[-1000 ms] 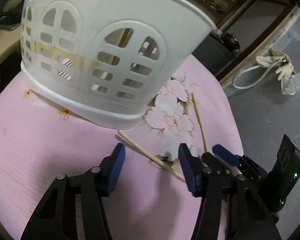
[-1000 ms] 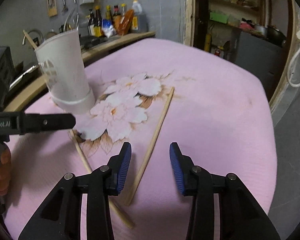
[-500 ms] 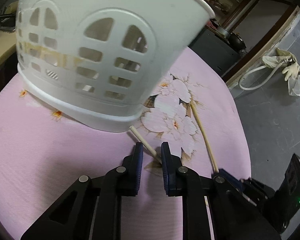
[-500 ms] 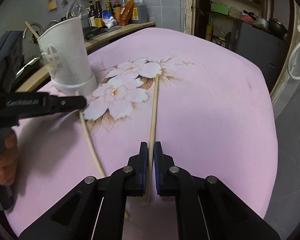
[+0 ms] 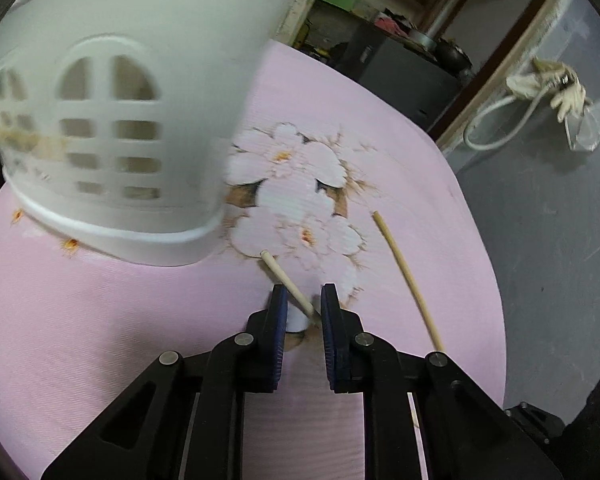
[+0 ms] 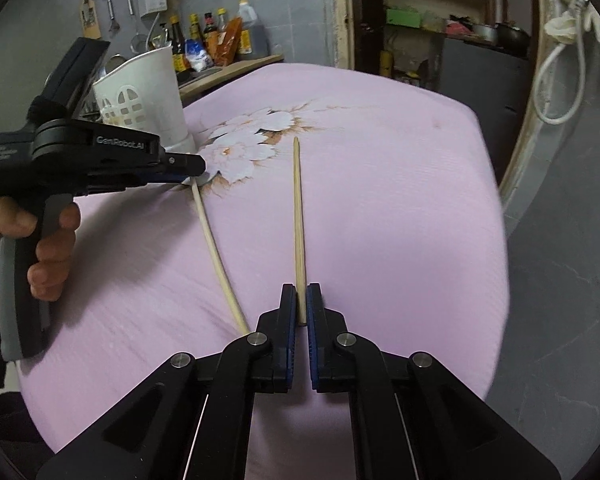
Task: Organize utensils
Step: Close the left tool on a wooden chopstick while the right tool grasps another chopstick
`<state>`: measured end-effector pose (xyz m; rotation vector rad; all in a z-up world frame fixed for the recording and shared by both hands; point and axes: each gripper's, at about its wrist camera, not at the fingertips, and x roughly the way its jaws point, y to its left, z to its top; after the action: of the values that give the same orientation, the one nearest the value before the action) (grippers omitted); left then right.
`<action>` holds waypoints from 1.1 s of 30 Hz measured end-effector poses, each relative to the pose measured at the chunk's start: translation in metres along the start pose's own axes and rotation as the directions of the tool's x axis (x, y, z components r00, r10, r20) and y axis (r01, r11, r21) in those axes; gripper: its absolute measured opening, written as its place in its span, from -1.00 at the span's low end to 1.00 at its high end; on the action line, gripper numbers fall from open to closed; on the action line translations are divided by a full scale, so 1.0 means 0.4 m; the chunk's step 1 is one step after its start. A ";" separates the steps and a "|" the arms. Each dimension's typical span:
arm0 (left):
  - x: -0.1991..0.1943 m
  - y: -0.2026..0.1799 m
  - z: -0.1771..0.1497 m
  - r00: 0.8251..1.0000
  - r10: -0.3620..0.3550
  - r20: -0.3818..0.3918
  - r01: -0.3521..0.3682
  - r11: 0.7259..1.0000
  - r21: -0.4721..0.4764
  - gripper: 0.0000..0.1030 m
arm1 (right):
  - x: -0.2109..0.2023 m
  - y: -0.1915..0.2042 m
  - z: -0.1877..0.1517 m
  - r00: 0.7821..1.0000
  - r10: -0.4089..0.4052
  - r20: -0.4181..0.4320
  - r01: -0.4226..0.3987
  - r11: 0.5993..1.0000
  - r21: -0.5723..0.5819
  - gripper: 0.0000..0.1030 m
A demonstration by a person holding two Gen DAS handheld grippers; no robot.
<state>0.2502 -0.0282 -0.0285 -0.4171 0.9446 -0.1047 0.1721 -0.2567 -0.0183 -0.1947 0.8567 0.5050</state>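
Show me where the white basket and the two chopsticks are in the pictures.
white basket (image 5: 112, 128), left wrist view, windowed wall.
left chopstick (image 5: 284, 276), left wrist view, shaft near jaws.
right chopstick (image 6: 298, 216), right wrist view, middle shaft.

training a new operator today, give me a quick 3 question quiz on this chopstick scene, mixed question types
1. True or false: the right gripper is shut on a chopstick.
2. Multiple choice: the white utensil basket stands on A) the grey floor B) the pink flowered table cover C) a shelf.
3. Short answer: how many chopsticks lie outside the basket, and what is between the left gripper's jaws?

Key
1. True; its pads pinch the near end of the straight chopstick.
2. B.
3. Two; the left chopstick runs slantwise between the left jaws, which look closed on it.
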 end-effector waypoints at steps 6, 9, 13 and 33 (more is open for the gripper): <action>0.048 -0.057 0.002 0.999 0.018 -0.049 -0.015 0.997 0.076 -0.74 | -0.028 -0.021 -0.035 1.000 -0.004 0.018 0.003 0.999 0.044 -0.94; 0.068 -0.093 0.001 0.997 0.050 -0.058 -0.041 0.990 0.135 -0.72 | -0.044 -0.024 -0.053 0.999 -0.011 0.035 0.009 0.998 0.067 -0.94; 0.094 -0.142 -0.003 0.994 0.091 -0.061 -0.075 0.970 0.232 -0.71 | -0.064 -0.028 -0.077 0.998 -0.029 0.057 0.023 0.995 0.099 -0.94; 0.071 -0.078 -0.008 0.977 -0.011 -0.212 0.089 0.927 0.363 -0.94 | 0.001 -0.038 0.017 0.997 0.072 -0.024 -0.071 0.997 0.025 -0.65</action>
<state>0.2674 -0.0652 -0.0398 -0.0787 1.0921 -0.3747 0.1843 -0.2673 -0.0148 -0.1487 0.8956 0.5596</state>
